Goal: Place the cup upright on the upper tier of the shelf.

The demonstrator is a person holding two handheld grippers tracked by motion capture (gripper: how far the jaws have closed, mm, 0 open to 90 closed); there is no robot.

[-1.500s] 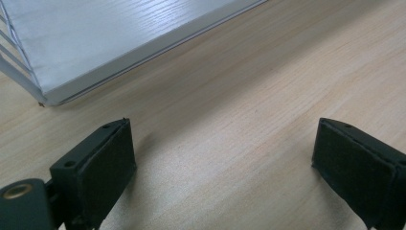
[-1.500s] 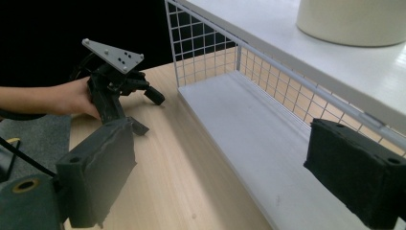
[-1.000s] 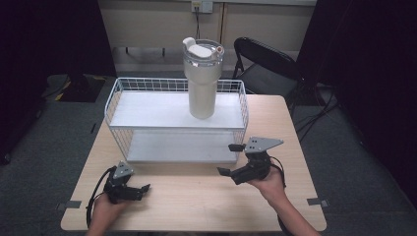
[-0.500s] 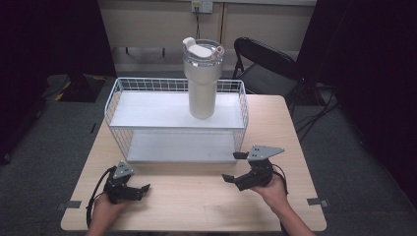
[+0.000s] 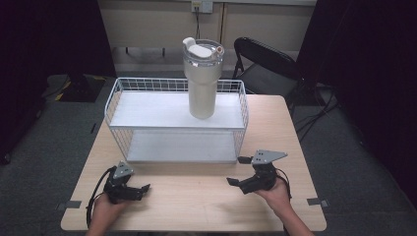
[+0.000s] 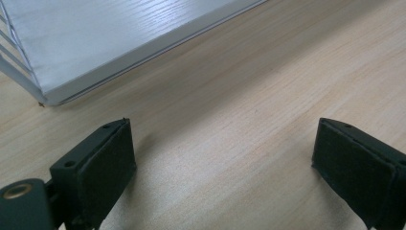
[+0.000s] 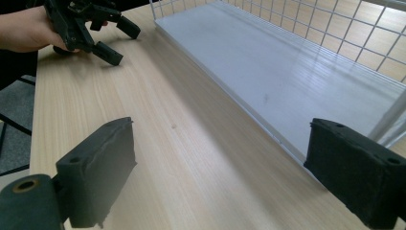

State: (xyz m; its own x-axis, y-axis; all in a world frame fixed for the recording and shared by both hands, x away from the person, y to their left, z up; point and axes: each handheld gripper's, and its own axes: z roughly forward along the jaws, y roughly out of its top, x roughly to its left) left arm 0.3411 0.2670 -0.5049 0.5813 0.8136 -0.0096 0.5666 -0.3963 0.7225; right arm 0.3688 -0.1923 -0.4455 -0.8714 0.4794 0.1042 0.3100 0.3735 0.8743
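Resting apart — left tongs point(image 5: 140, 189), right tongs point(image 5: 239, 170) agape.

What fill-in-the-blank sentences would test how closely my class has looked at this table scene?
1. The tumbler stands on the ___ shelf of the wire rack.
2. Both tools, left and right, have their jaws ___.
3. Behind the table stands a black folding ___.

Missing words: top; open; chair
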